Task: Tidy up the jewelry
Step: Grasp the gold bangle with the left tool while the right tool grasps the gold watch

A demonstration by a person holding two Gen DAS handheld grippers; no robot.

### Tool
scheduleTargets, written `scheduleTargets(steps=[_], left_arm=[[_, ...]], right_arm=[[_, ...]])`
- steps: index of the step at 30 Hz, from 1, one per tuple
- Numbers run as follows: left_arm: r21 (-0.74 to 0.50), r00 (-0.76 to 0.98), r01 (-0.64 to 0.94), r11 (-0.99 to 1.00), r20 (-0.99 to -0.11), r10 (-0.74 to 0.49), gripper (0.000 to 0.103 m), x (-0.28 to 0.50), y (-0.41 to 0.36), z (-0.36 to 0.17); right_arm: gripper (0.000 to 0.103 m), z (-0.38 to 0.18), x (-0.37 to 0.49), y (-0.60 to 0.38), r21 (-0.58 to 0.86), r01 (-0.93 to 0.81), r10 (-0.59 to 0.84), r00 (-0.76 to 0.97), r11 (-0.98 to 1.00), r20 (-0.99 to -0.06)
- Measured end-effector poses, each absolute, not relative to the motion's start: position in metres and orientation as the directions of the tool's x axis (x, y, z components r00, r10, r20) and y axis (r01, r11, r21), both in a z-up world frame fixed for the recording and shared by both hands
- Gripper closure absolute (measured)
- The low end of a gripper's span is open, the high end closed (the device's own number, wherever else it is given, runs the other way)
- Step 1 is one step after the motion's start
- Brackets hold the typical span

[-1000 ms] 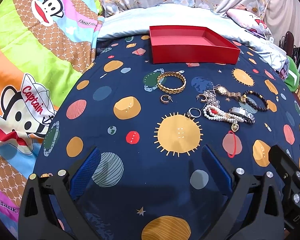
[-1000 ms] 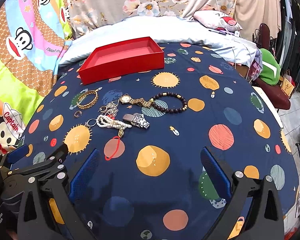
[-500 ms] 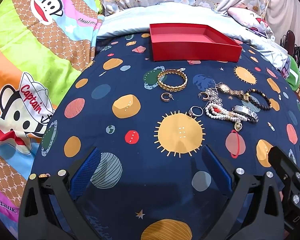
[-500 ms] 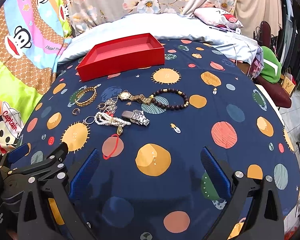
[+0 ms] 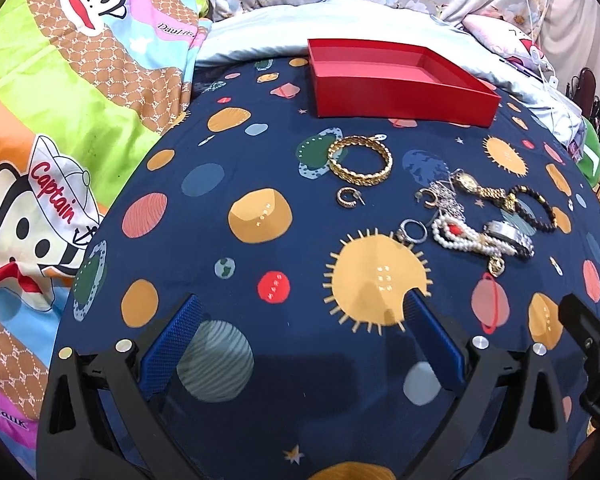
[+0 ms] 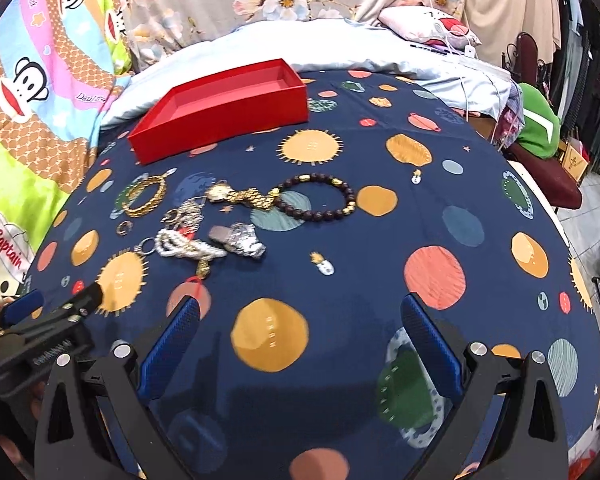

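An empty red tray (image 5: 400, 76) (image 6: 220, 108) sits at the far side of a navy planet-print sheet. In front of it lie a gold chain bangle (image 5: 360, 160) (image 6: 144, 196), a small hoop earring (image 5: 348, 197), a silver ring (image 5: 412, 232), a pearl strand (image 5: 464, 240) (image 6: 188, 246), a silver watch (image 5: 508, 236) (image 6: 240, 240), a gold watch (image 5: 480, 188) (image 6: 240, 194) and a dark bead bracelet (image 5: 536, 208) (image 6: 320, 196). My left gripper (image 5: 300, 336) and right gripper (image 6: 300, 336) are both open and empty, short of the jewelry.
A bright cartoon-monkey blanket (image 5: 60, 140) lies to the left. A pale blue cover and pillows (image 6: 340, 44) lie behind the tray. A green cushion on a dark chair (image 6: 540, 128) and hanging clothes stand at the right past the bed edge.
Both grippers have moved forward toward the jewelry, which sits a little nearer in both views. Their jaws have stayed open. No item has moved.
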State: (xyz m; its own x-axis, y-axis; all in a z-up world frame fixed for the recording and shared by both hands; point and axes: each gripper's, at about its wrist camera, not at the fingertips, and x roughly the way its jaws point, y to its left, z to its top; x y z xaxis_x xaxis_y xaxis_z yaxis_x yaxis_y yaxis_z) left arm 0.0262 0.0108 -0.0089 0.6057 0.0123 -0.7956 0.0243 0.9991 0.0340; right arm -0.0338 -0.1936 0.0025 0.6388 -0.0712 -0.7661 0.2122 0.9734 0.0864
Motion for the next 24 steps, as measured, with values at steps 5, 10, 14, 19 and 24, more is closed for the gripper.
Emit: scheduleTargets(steps=[5,10,14,19,24], left_arm=[[0.032,0.61,0.027,0.999,-0.793,0.009,0.005,0.046,0.007,-0.008],[0.001,0.602,0.041,0.999,-0.798,-0.024,0.005,0.081,-0.005,-0.009],[-0.031,0.6,0.036,0.999,-0.799,-0.047,0.005,0.11,-0.015,-0.012],[-0.081,0.578,0.021,0.996,-0.813,-0.078,0.01,0.133,-0.021,-0.017],[-0.069,0.572,0.033,0.997,-0.817,-0.075,0.033,0.141,-0.028,-0.022]], right_arm=[[0.005,-0.004,-0.021,-0.208,0.083,0.226,-0.081,0.629,0.97,-0.773],[0.005,-0.009,-0.008,-0.218,0.092,0.229,-0.074,0.626,0.969,-0.777],[0.005,-0.014,0.005,-0.224,0.107,0.237,-0.065,0.618,0.966,-0.783],[0.005,-0.017,0.017,-0.227,0.121,0.241,-0.056,0.617,0.963,-0.785],[0.005,-0.019,0.027,-0.23,0.132,0.239,-0.045,0.616,0.962,-0.786]])
